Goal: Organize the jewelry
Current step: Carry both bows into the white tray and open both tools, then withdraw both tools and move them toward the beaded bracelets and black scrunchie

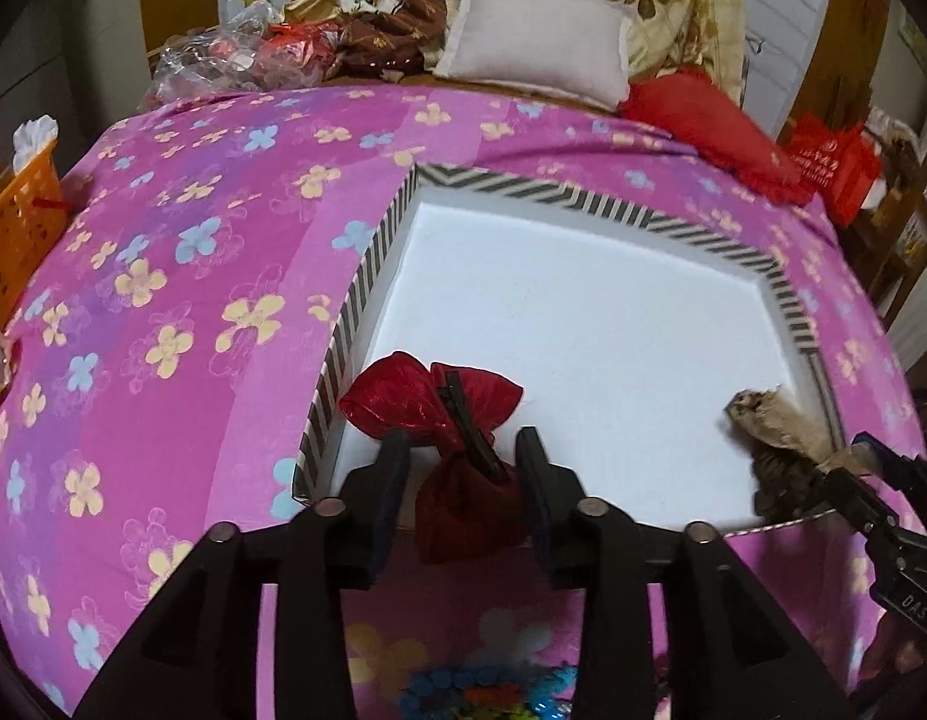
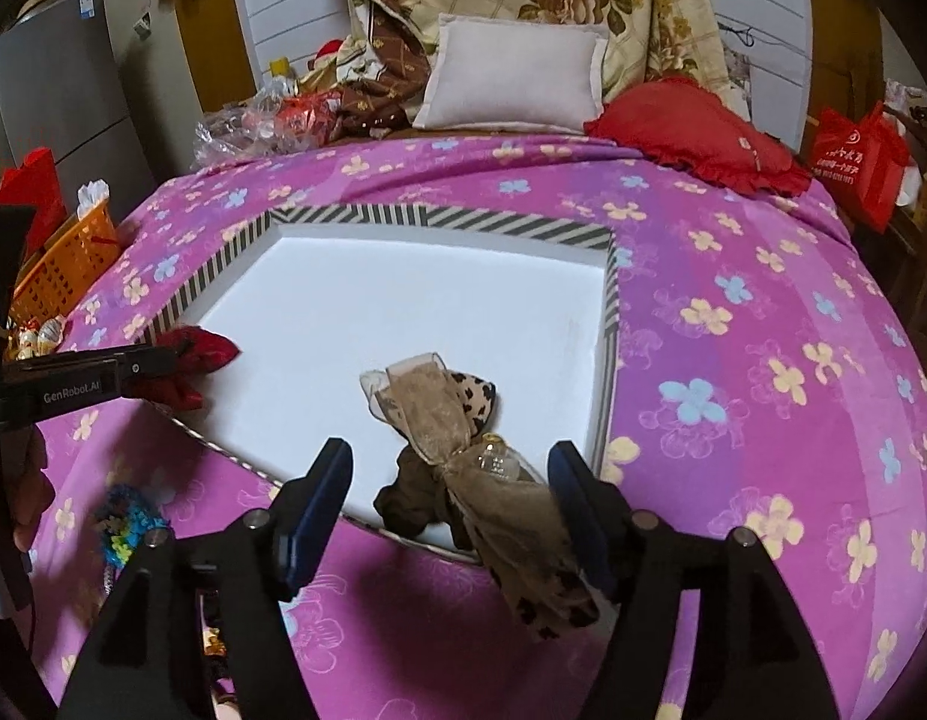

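A white tray with a striped rim (image 1: 367, 252) lies on the pink flowered bed cover; it also shows in the right wrist view (image 2: 439, 217). A red bow hair clip (image 1: 445, 420) lies over the tray's near left edge, between the spread fingers of my left gripper (image 1: 463, 450), which is open and not clamping it. A brown and leopard-print bow clip (image 2: 457, 438) lies over the tray's near right edge between the spread fingers of my right gripper (image 2: 451, 468), also open. Each gripper shows at the edge of the other's view.
A beaded, colourful piece (image 2: 124, 525) lies on the cover in front of the tray. An orange basket (image 1: 16, 240) stands at the left bed edge. Pillows, a red cushion (image 2: 697, 132) and crumpled plastic sit at the head of the bed.
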The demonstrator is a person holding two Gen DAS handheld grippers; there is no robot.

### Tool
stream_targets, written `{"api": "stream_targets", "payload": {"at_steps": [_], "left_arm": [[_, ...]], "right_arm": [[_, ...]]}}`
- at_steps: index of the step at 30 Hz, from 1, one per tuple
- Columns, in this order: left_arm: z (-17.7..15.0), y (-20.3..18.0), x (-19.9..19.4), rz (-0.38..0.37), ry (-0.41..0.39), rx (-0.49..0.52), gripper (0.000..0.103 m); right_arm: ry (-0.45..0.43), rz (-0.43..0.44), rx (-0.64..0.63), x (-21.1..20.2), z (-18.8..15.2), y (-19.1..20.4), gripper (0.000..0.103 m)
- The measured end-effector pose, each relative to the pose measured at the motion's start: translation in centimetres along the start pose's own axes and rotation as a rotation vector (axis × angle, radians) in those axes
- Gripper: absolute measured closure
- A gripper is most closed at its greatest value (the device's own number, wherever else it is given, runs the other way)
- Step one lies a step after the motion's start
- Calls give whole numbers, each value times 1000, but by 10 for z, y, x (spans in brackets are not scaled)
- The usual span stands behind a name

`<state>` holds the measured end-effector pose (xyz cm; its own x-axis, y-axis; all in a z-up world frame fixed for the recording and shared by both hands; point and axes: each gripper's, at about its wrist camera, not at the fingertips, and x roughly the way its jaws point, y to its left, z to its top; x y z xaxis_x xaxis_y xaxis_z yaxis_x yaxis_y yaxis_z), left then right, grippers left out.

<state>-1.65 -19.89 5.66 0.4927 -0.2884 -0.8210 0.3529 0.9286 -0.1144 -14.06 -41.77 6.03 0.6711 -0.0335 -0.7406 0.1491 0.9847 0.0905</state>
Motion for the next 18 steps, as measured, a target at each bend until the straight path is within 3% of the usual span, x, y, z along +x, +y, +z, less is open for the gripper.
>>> {"api": "stream_targets", "payload": {"at_steps": [5,18], "left_arm": [[1,-2,-20,-24,-39,7,81],[-38,-1,-89,20,-146,38,81]], "right_arm": [[-43,5,9,-23,2,5,27],[-114,48,12,-85,-29,38,17]]}}
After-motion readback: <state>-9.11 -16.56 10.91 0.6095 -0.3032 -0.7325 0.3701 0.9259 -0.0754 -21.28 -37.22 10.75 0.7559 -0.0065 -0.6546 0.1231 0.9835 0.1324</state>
